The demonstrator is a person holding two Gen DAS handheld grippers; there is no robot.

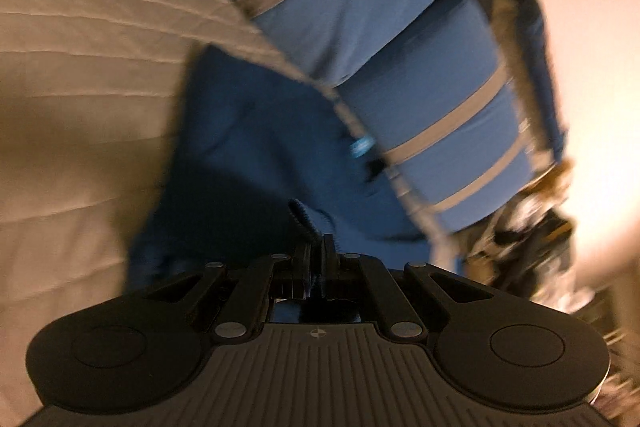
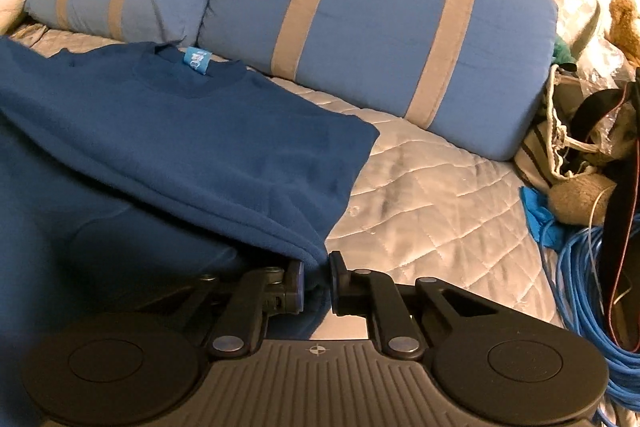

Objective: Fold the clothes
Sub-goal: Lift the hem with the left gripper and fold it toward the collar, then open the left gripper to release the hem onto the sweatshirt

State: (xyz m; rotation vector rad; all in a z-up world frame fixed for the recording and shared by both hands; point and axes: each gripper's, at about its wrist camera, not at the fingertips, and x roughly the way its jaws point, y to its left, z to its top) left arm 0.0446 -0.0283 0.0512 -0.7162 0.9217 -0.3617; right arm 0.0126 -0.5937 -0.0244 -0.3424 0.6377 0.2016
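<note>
A dark blue sweatshirt [image 2: 192, 131] lies on the quilted bed, its collar with a light blue label [image 2: 197, 61] toward the pillows. It is folded over on its right side. My right gripper [image 2: 317, 281] is shut on the folded edge of the sweatshirt at its lower right corner. In the blurred left wrist view the same sweatshirt [image 1: 240, 147] fills the middle. My left gripper [image 1: 316, 255] is shut on its ribbed edge.
Two blue pillows with grey stripes [image 2: 360, 27] lie along the head of the bed. The grey quilt [image 2: 432, 203] shows to the right of the sweatshirt. Coiled blue cable [image 2: 580, 287], bags and clutter [image 2: 580, 147] sit at the bed's right side.
</note>
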